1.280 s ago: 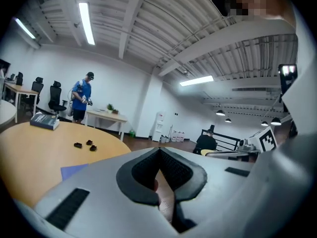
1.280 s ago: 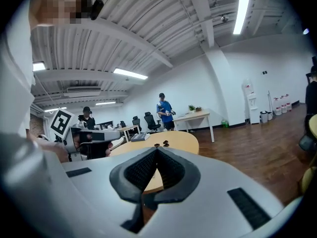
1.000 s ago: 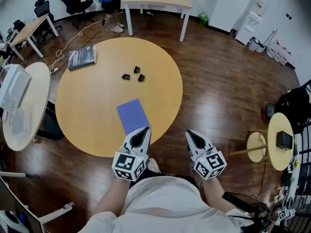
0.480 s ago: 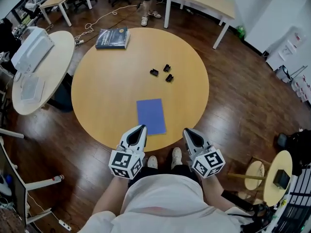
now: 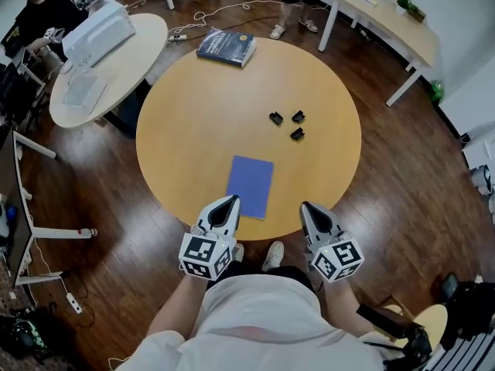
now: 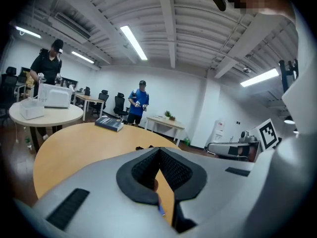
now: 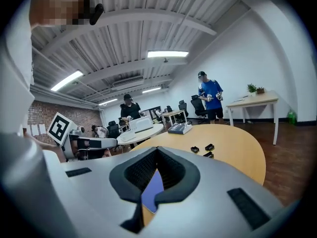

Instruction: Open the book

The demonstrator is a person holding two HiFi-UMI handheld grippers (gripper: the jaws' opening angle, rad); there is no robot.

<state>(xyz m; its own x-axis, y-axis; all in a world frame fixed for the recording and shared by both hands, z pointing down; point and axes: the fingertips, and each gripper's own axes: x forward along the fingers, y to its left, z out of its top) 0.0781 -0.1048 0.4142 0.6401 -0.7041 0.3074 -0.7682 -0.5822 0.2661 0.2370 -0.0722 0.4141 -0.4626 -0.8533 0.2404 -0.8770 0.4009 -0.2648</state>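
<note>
A thin blue book [image 5: 250, 185] lies closed and flat near the front edge of the round wooden table [image 5: 193, 122]. My left gripper [image 5: 228, 202] hovers at the table's rim, just short of the book's near left corner, jaws shut and empty. To the right my right gripper [image 5: 308, 207] is also shut and empty, beside the book's near right corner. Through the left gripper's [image 6: 159, 150] jaws only a sliver of blue shows. The blue cover [image 7: 152, 191] shows through the right gripper's [image 7: 157, 150] jaws.
A thicker dark book [image 5: 227, 47] lies at the table's far edge. Three small black parts [image 5: 288, 124] sit past the blue book. A second round table [image 5: 104, 64] with a white device stands left, a rectangular table [image 5: 387, 18] far right. People stand at the back.
The view has swung round the table: the blue book now lies centred ahead of both grippers instead of off to the left. Both grippers stay shut at the rim.
</note>
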